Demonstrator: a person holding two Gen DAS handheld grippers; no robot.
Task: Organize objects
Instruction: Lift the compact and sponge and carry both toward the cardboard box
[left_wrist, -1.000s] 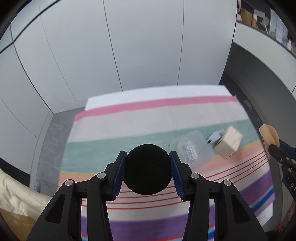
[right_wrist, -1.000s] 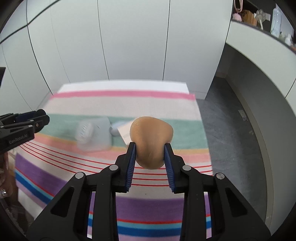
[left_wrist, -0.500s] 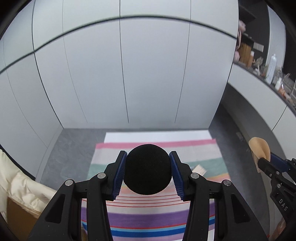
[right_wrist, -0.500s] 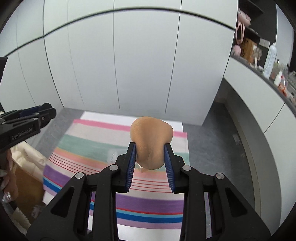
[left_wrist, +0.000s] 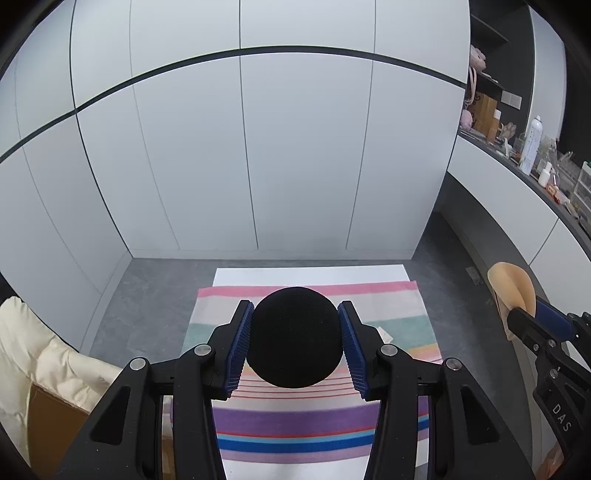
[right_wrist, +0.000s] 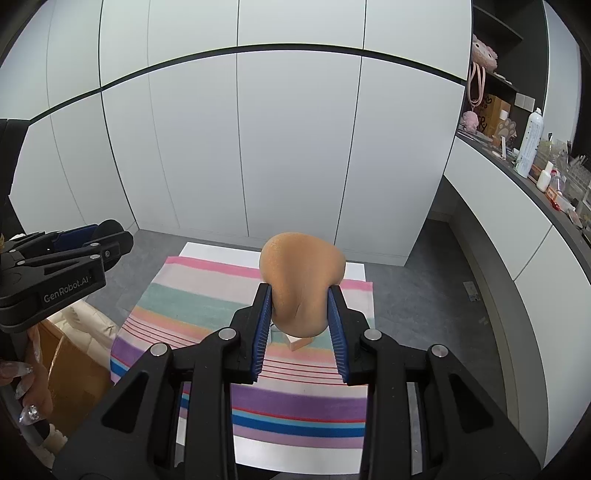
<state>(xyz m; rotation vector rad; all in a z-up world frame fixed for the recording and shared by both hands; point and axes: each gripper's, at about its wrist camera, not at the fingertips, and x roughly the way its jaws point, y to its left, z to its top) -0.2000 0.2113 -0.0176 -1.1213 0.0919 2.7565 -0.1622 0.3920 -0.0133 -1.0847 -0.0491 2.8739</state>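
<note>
Left wrist view, left to right. Cream padded fabric (left_wrist: 33, 354) at 8 o'clock, draped on a brown cardboard box (left_wrist: 48, 421). Left gripper (left_wrist: 295, 339) at 6 o'clock, both blue pads pressed on a black round sponge (left_wrist: 295, 338), lifted well above the striped cloth (left_wrist: 314, 417). The cloth lies on a white sheet (left_wrist: 310, 275) over grey floor. A small pale item peeks out on the green stripe just right of the right pad, too hidden to name. White cabinet doors (left_wrist: 258, 155) fill 12 o'clock. Right gripper (left_wrist: 524, 314) enters at 3 o'clock carrying a tan sponge (left_wrist: 511, 286). Cluttered shelf (left_wrist: 535, 155) at 2 o'clock.

Right wrist view, left to right. A hand (right_wrist: 33, 387) with long decorated nails at 8 o'clock holds the left gripper (right_wrist: 110, 236) at 9 o'clock; sponge barely visible there. Right gripper (right_wrist: 300, 314) at 6 o'clock, tongs narrow and clamped on the tan teardrop sponge (right_wrist: 301, 280), up in the air over the cloth (right_wrist: 258, 402). A small pink-beige box (right_wrist: 298, 342) sits on the cloth below, mostly hidden by the sponge. White spray bottle (right_wrist: 529, 142) on the shelf at 2 o'clock.
</note>
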